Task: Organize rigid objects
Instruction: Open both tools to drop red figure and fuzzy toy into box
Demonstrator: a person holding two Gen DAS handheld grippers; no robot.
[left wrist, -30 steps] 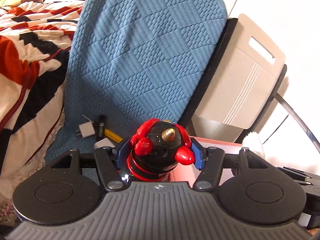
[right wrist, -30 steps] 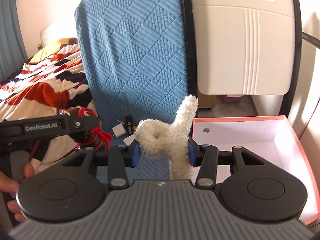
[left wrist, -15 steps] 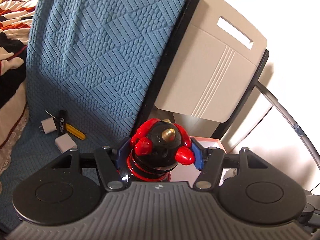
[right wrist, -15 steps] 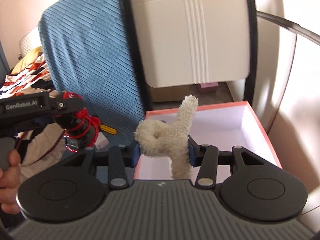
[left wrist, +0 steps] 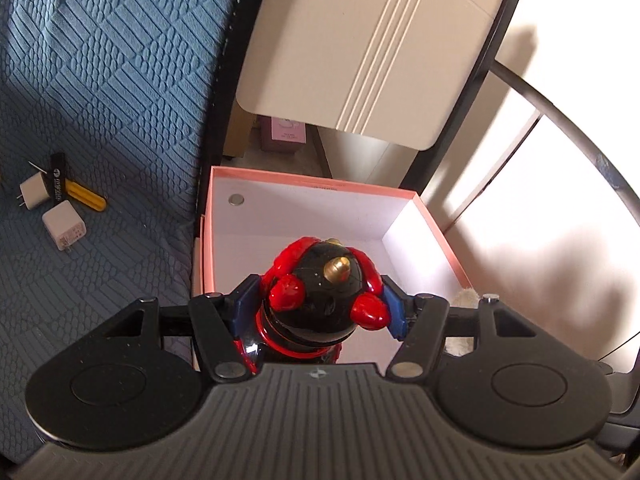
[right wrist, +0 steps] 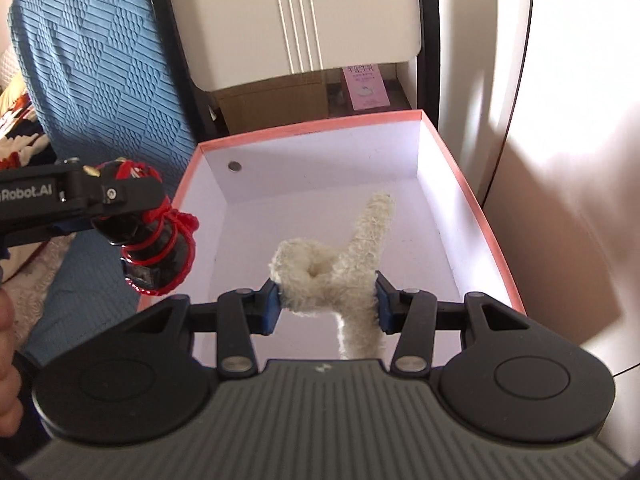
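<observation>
Right wrist view shows both jaws pinching, the left gripper on a red-black figurine beside the box rim, the right gripper on a plush toy above the box, so the figurine may fall outside if released here.

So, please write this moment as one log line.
left tool: holds red-black toy | right tool: holds white plush | both over pink box

Glossy black-and-red figurine, fuzzy cream plush toy, matt pink-rimmed cardboard box, textured blue cloth.
</observation>
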